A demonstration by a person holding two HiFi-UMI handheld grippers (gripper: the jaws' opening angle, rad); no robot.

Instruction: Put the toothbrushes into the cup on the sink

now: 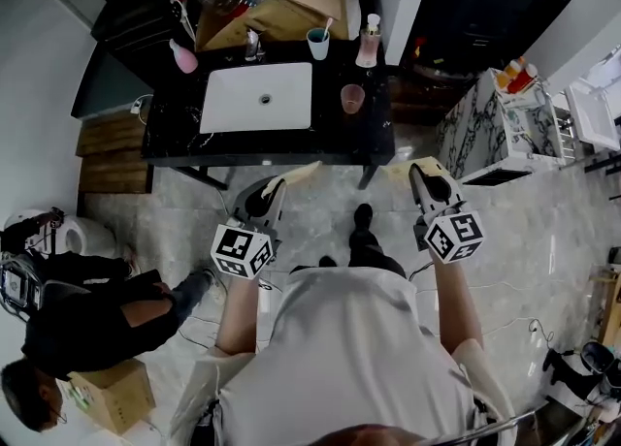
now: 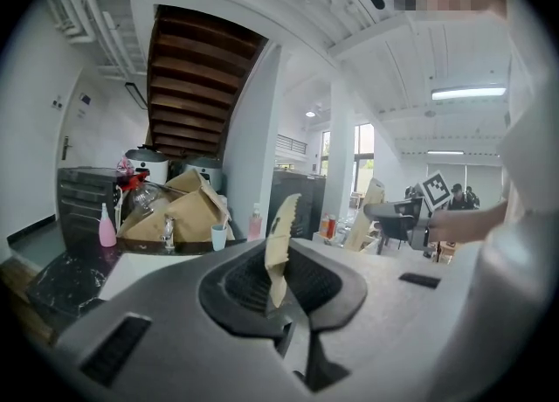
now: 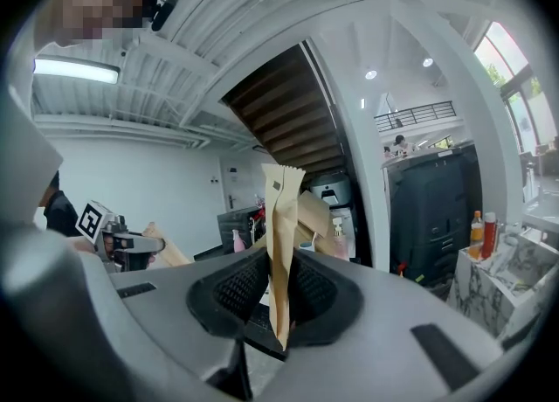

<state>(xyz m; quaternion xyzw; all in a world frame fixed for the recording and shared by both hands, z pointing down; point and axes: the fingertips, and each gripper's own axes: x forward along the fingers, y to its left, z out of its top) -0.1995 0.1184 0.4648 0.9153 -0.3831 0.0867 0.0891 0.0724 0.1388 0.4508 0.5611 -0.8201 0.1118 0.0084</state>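
Observation:
My left gripper (image 1: 278, 185) (image 2: 278, 285) is shut on a flat brown paper packet (image 2: 281, 243) that stands up between its jaws. My right gripper (image 1: 418, 177) (image 3: 279, 304) is shut on a similar brown paper packet (image 3: 281, 234); what is inside either packet is hidden. Both grippers are held level in front of a black counter (image 1: 175, 134) with a white sink (image 1: 258, 96), still short of it. A pale cup (image 1: 318, 43) (image 2: 218, 237) with a toothbrush in it stands behind the sink. A pink cup (image 1: 352, 98) stands to the sink's right.
A pink bottle (image 1: 183, 56), a tap (image 1: 252, 45) and a pump bottle (image 1: 369, 42) stand on the counter, with crumpled brown paper bags (image 1: 281, 8) behind. A person (image 1: 87, 323) crouches at the lower left by a cardboard box (image 1: 112, 396). A marble-patterned cabinet (image 1: 495, 129) stands on the right.

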